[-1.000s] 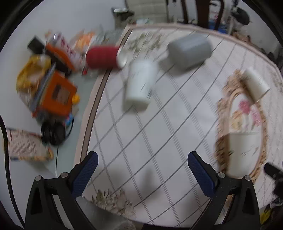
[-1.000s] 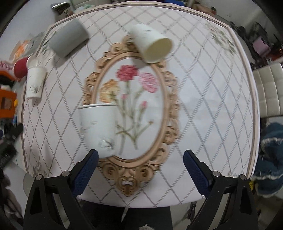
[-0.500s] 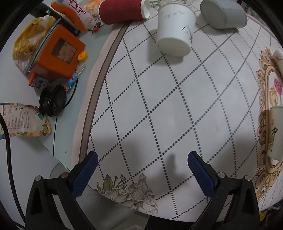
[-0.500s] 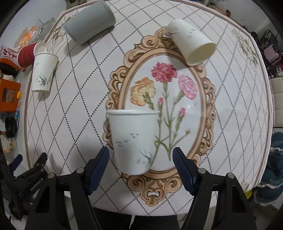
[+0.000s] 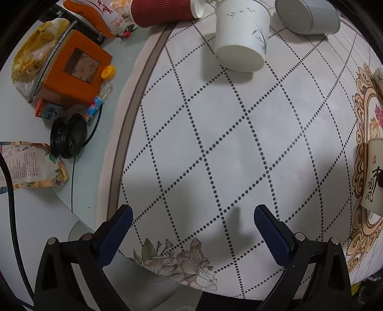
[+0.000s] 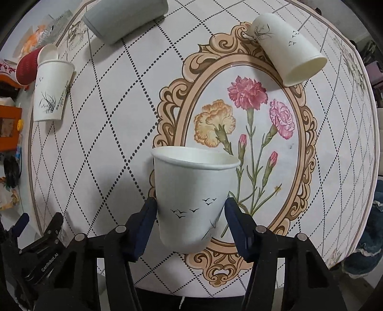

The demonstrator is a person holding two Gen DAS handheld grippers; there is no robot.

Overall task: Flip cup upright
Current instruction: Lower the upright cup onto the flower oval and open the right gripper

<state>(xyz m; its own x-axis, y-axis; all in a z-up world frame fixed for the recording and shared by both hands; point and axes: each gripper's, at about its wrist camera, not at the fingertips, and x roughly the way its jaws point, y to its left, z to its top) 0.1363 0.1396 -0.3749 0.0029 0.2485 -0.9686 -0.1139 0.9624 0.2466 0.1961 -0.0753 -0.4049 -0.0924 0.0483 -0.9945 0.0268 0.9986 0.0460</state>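
Observation:
My right gripper (image 6: 190,210) is shut on a white paper cup (image 6: 192,198) printed with small birds; the cup stands mouth up between the blue pads on the floral tablecloth (image 6: 119,143). The same cup shows at the right edge of the left wrist view (image 5: 374,177). My left gripper (image 5: 191,215) is open and empty above the near left part of the cloth. Another white paper cup (image 6: 287,49) lies on its side at the far right. A third white cup (image 6: 51,91) (image 5: 240,36) rests on the cloth at the far left.
A grey cup (image 6: 124,16) (image 5: 308,15) and a red ribbed cup (image 5: 162,10) lie on their sides at the far left. Off the cloth on the left are an orange box (image 5: 74,69), snack bags (image 5: 28,165), and a black round object (image 5: 68,136).
My right gripper has moved up to the bird-print cup and closed its pads on the cup's sides. My left gripper has drifted nearer the table's left edge and stayed open.

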